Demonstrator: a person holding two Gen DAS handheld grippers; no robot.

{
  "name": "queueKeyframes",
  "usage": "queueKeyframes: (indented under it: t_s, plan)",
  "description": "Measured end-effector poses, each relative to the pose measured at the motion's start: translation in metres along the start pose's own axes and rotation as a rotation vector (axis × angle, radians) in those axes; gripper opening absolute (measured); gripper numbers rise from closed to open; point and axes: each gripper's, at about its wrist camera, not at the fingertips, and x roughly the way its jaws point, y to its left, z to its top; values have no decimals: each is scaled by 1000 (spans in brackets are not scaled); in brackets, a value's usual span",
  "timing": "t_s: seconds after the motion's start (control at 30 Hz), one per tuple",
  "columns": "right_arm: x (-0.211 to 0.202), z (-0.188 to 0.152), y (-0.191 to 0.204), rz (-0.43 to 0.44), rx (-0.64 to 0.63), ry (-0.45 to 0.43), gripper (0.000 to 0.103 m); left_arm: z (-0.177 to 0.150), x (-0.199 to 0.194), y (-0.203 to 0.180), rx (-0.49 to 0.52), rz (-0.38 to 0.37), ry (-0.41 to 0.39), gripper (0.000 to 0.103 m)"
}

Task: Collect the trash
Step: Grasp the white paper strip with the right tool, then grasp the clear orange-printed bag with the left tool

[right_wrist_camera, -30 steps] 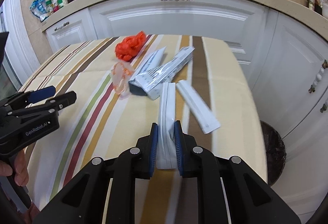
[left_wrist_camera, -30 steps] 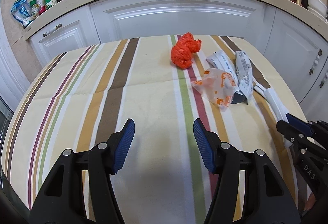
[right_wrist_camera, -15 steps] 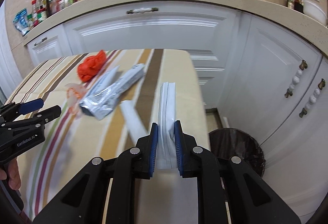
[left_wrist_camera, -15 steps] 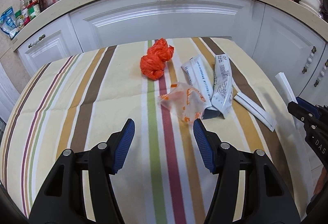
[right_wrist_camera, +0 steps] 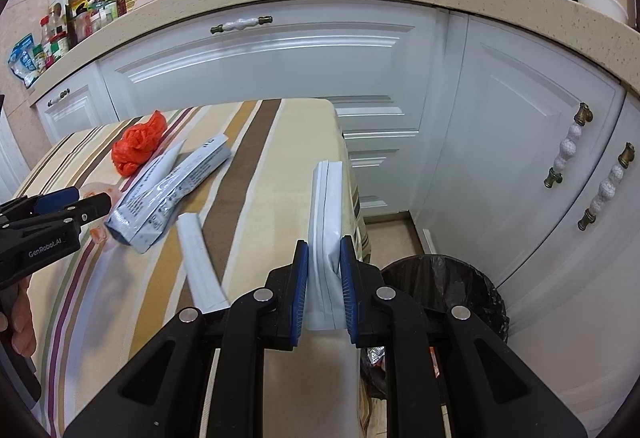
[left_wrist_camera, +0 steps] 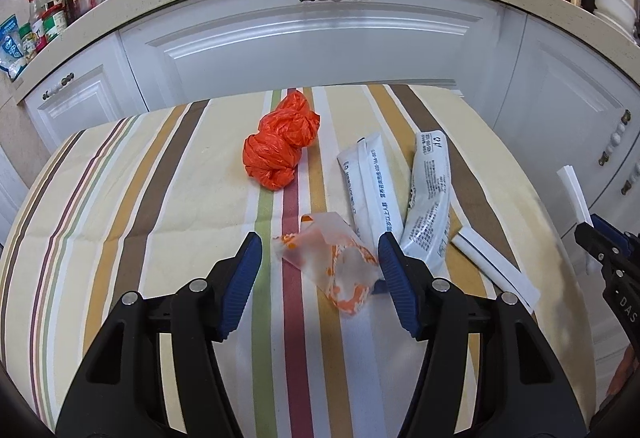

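Your left gripper stands with fingers apart around a crinkled translucent orange-printed wrapper on the striped tablecloth. Beyond lie one knotted orange plastic bag, two glossy printed pouches and one flat white strip. Your right gripper clamps a smooth white packet near the black-lined bin.
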Motion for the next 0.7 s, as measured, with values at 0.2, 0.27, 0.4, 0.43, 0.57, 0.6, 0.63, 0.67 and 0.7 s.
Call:
queueKeyframes:
  t_s: [0.2,0.27,0.4,0.43,0.57,0.6,0.63,0.67,0.7]
  plan:
    - [3,0,-3,8,5,1,17,0,9,5,-12,-13,19,41]
    - [3,0,-4,9,5,1,17,-1,11,7,-17,-24,32,33]
    - [3,0,-5,9,8,2,17,-4,13,7,-7,-33,40,14]
    - [3,0,-5,8,8,2,17,-4,13,7,-5,-32,37,10]
    - [3,0,-5,8,8,2,17,-5,10,9,4,-29,25,6]
    - [3,0,-5,8,7,2,17,-5,9,9,5,-28,24,5]
    - [3,-1,-5,8,8,2,17,-5,7,10,4,-27,22,5]
    - [2,-1,-6,6,9,1,17,-5,6,11,4,-27,21,5]
    - [2,-1,-7,6,11,1,17,-6,4,11,4,-26,17,5]
